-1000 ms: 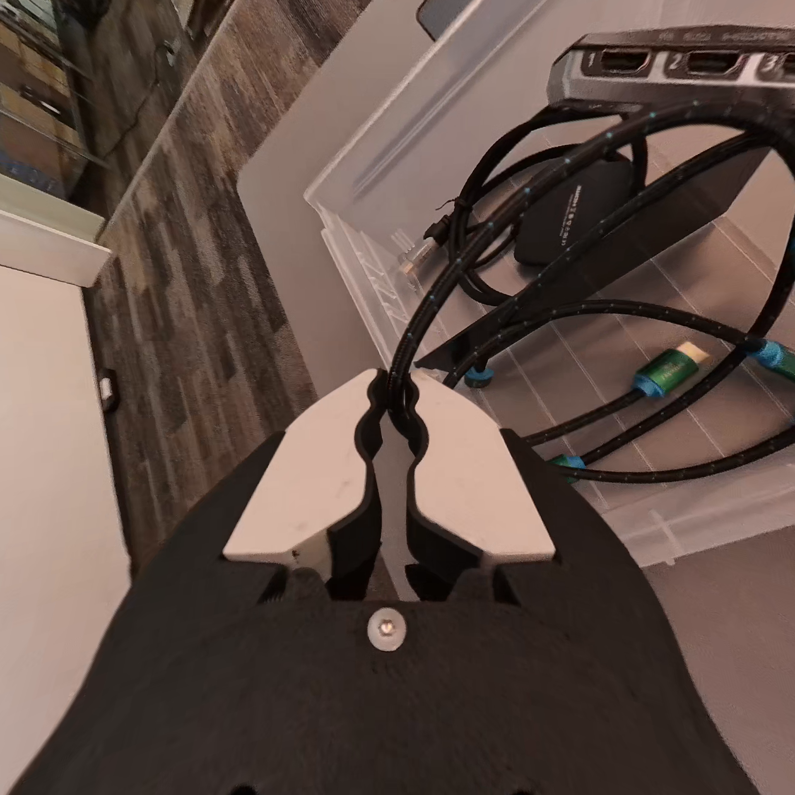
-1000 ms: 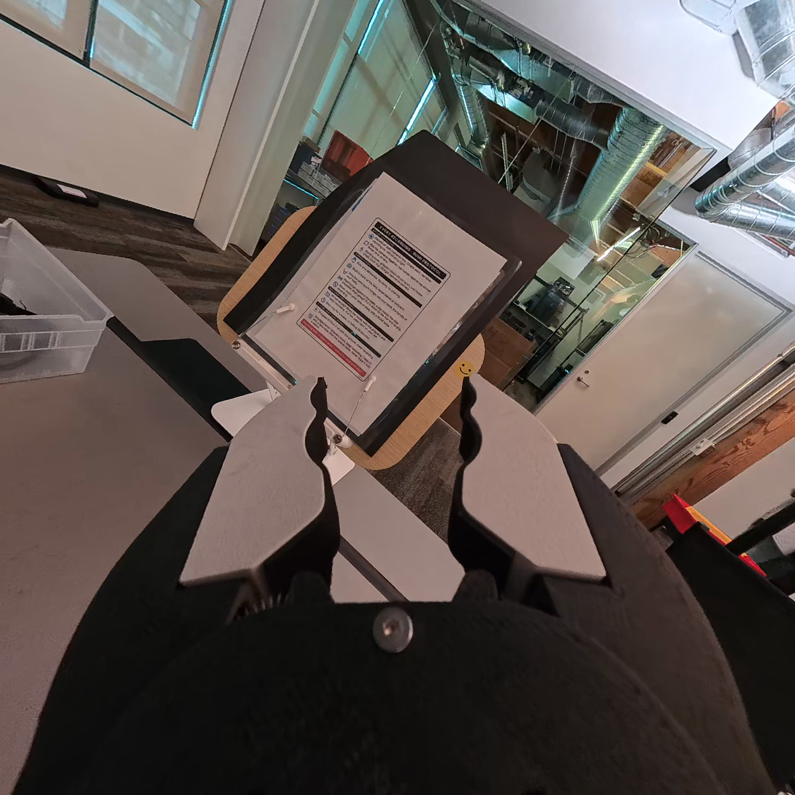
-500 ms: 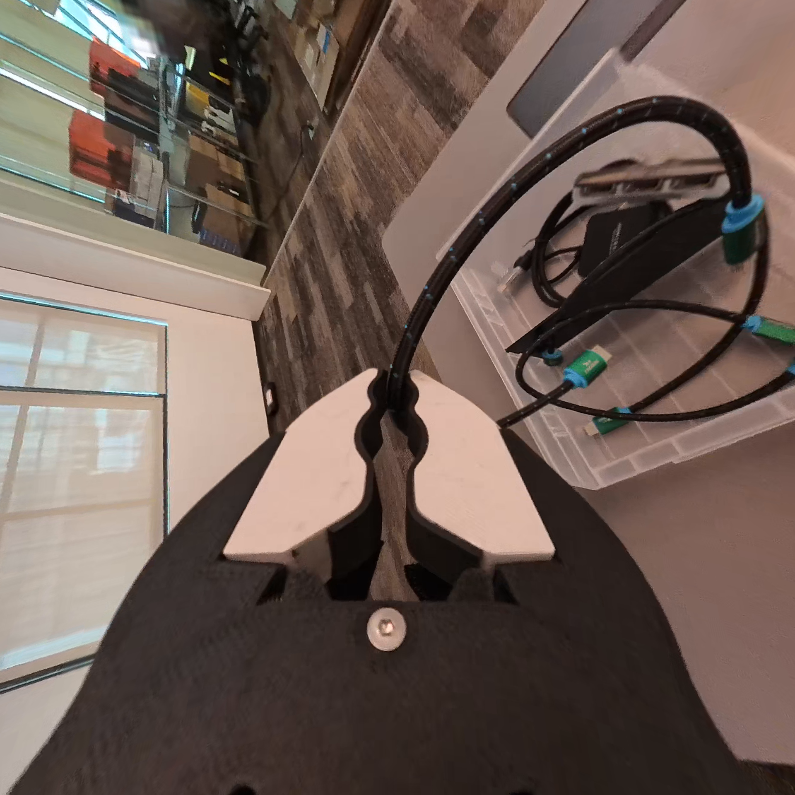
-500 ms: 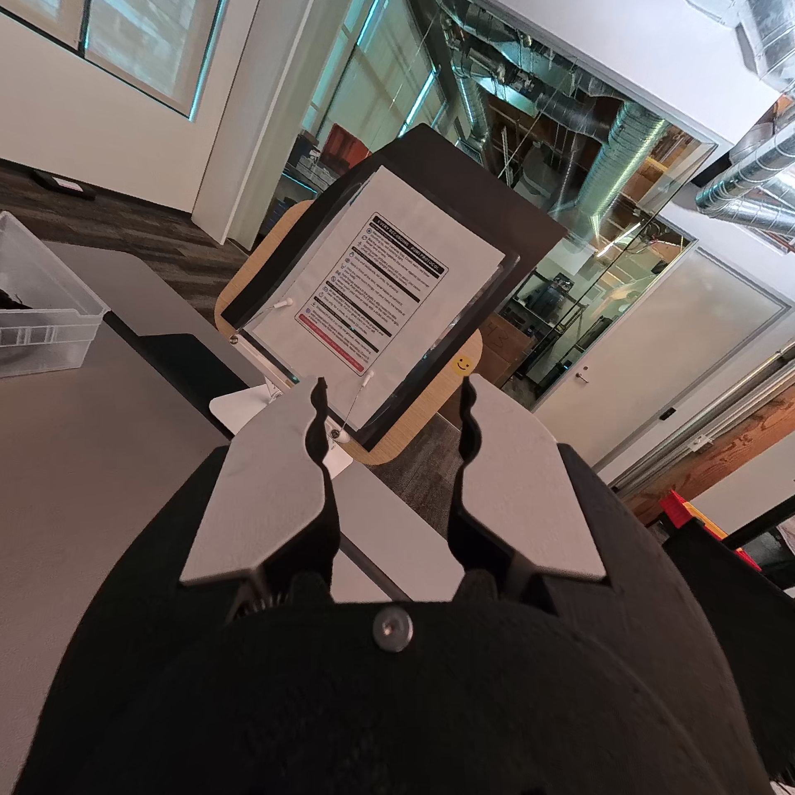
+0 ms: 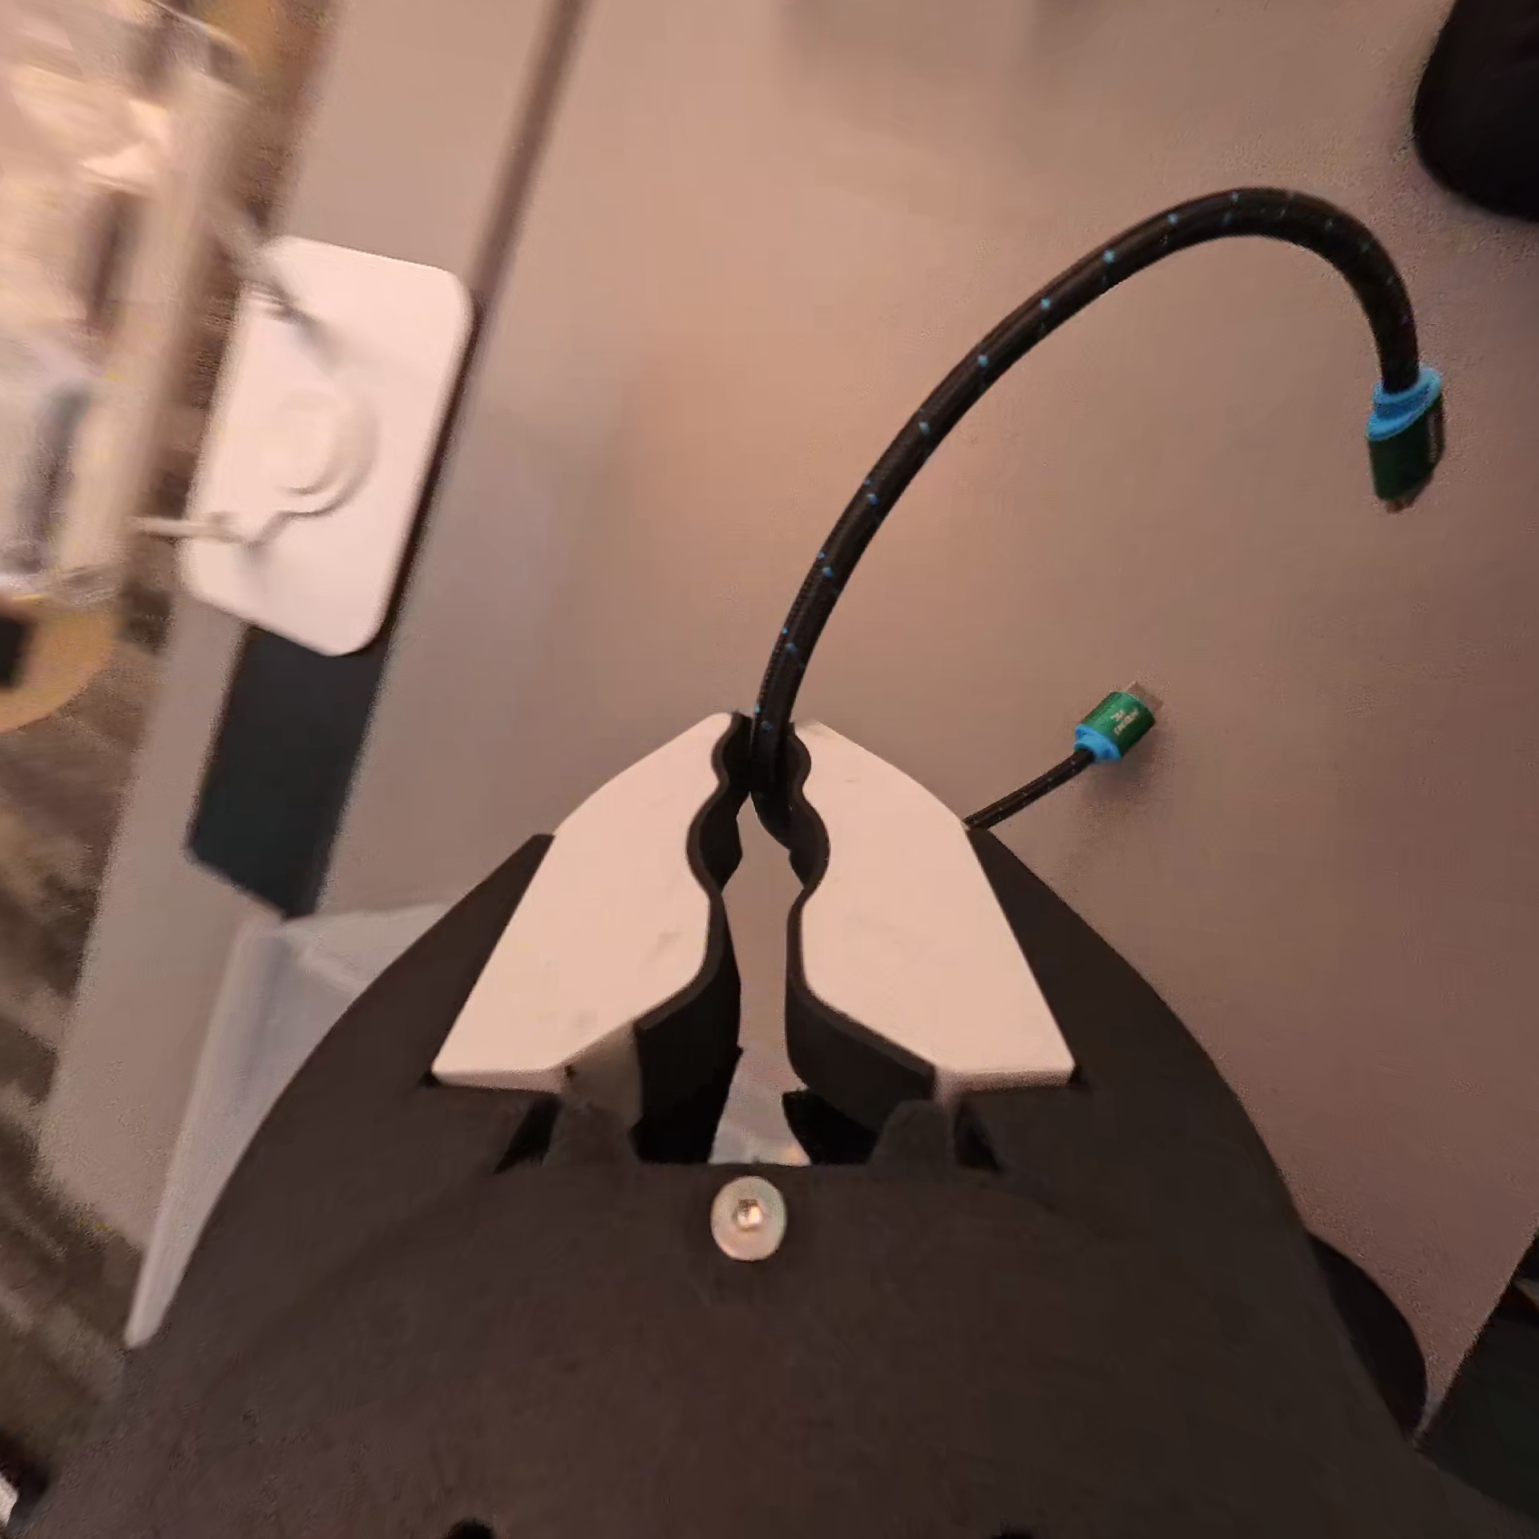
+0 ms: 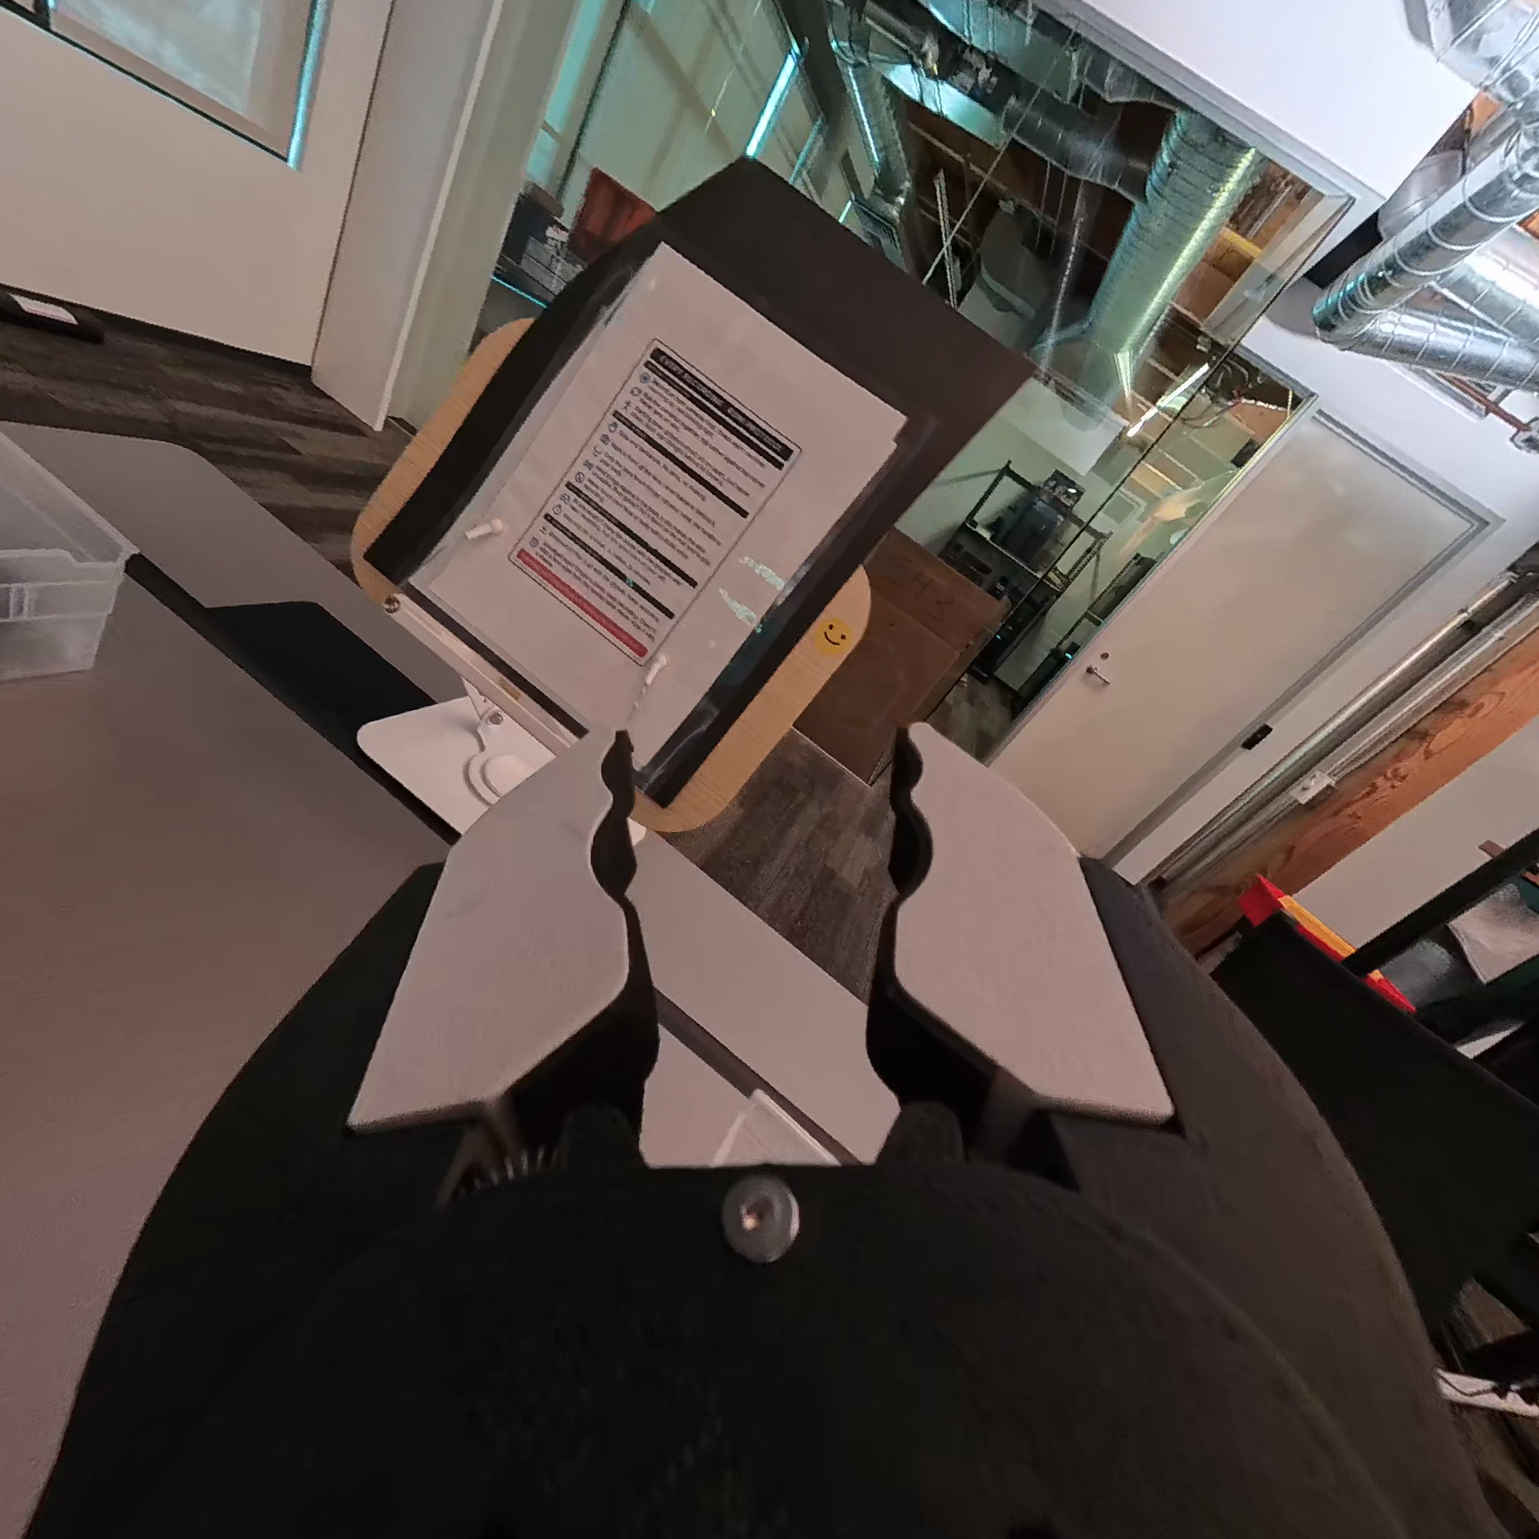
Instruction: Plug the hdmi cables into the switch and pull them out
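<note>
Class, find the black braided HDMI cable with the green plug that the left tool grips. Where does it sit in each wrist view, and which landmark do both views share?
Left wrist view: the black braided HDMI cable arcs from the left tool at centre up to the upper right.
Right wrist view: not in it.
Shared landmark: the white rounded stand base on the grey table.
</note>
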{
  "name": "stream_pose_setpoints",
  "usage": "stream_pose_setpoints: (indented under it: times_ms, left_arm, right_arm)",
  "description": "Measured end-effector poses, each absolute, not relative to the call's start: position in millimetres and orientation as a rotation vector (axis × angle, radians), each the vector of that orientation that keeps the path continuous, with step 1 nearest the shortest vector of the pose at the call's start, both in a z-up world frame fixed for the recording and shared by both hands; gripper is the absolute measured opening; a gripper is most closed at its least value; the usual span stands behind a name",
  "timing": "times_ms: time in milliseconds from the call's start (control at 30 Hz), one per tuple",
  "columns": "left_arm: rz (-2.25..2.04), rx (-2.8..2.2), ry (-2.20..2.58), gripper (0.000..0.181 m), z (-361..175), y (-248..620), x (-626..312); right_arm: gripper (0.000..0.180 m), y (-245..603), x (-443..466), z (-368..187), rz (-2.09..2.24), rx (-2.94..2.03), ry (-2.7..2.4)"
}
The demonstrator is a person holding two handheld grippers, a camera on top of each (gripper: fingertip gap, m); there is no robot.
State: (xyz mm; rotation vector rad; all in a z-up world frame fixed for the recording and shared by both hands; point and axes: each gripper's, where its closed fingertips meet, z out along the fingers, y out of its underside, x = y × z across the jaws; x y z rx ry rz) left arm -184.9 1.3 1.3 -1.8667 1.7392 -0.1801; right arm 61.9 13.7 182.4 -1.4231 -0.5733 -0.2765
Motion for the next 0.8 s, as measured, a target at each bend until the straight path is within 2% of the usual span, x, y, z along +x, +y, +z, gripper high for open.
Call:
stream_pose_setpoints:
  times_ms: [33,167,333,667,700,733,800]
  left_arm:
    - [-0.177,-1.89,1.776,0.006,-17.6,8.6,-173.5]
    - [-0.232,-2.01,1.853,0.006,-72.2,33.2,-133.3]
    - [-0.187,-2.081,1.921,0.006,-115.2,56.2,-111.2]
    - [-0.285,-2.043,1.893,0.006,-140.2,62.7,-83.3]
    - [-0.313,-2.032,1.864,0.01,-138.2,62.9,-79.0]
    - [-0.341,-2.013,1.828,0.036,-133.1,63.0,-75.4]
    - [-0.386,-1.955,1.758,0.056,-109.8,61.0,-76.5]
  right_arm:
    - [0.06,12.3,65.5,182.4,-0.274,-1.426,-0.569]
    - [0.06,7.7,80.3,185.3,-0.275,-1.422,-0.538]
    - [0.06,5.4,90.7,187.0,-0.244,-1.414,-0.514]
    - [0.06,6.3,97.8,185.5,-0.205,-1.416,-0.504]
    - [0.06,6.7,98.5,184.5,-0.209,-1.42,-0.505]
    - [0.061,7.0,100.1,183.6,-0.219,-1.426,-0.504]
    - [0.061,6.2,104.7,182.4,-0.234,-1.432,-0.499]
